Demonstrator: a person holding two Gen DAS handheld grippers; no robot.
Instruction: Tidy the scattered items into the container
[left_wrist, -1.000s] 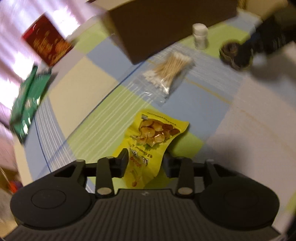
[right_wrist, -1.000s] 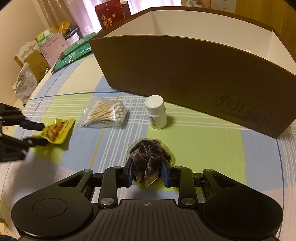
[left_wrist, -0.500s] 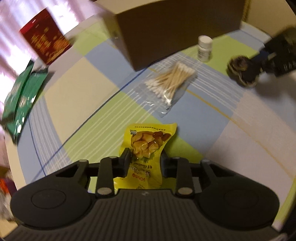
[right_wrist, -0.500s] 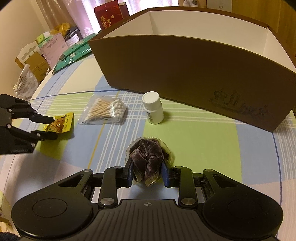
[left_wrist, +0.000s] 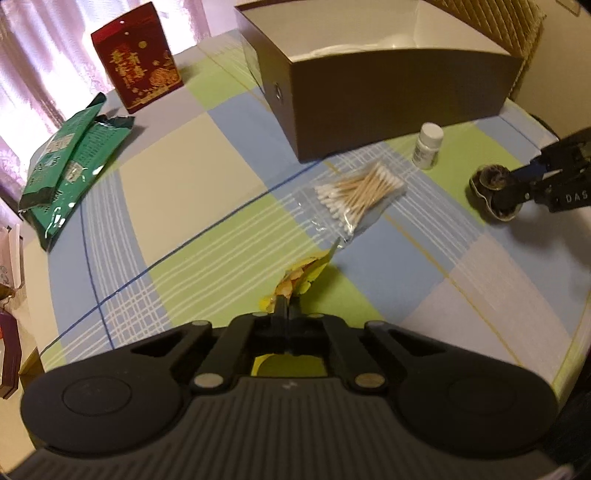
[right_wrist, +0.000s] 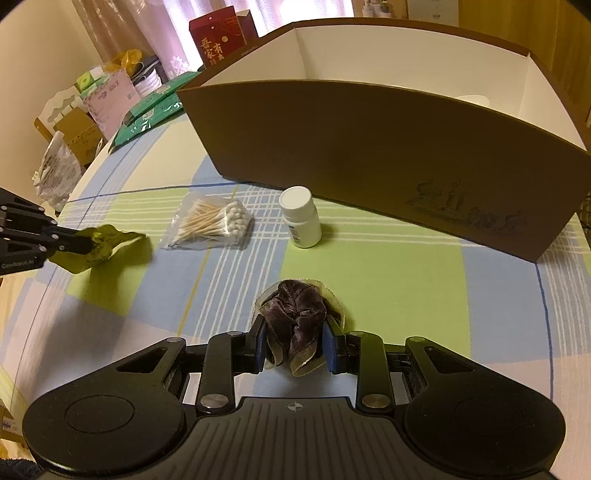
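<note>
Left gripper (left_wrist: 283, 308) jaws have just closed, pinching the crumpled yellow foil snack packet (right_wrist: 96, 246) by one edge, clear of the cloth. It looks light, limp and crinkly; an edge pinch suits it. Right gripper (right_wrist: 294, 349) clamps a soft purple velvet scrunchie (right_wrist: 295, 314). The brown cardboard box (right_wrist: 369, 177) stands beyond.

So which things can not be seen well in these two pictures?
- Box contents: right wrist view, the front wall hides the floor; only a pale object shows.
- Yellow snack packet: left wrist view, edge-on, print unreadable.
- White bottle label: too small.
- Dark scrunchie: lower part hidden by the right gripper.
</note>
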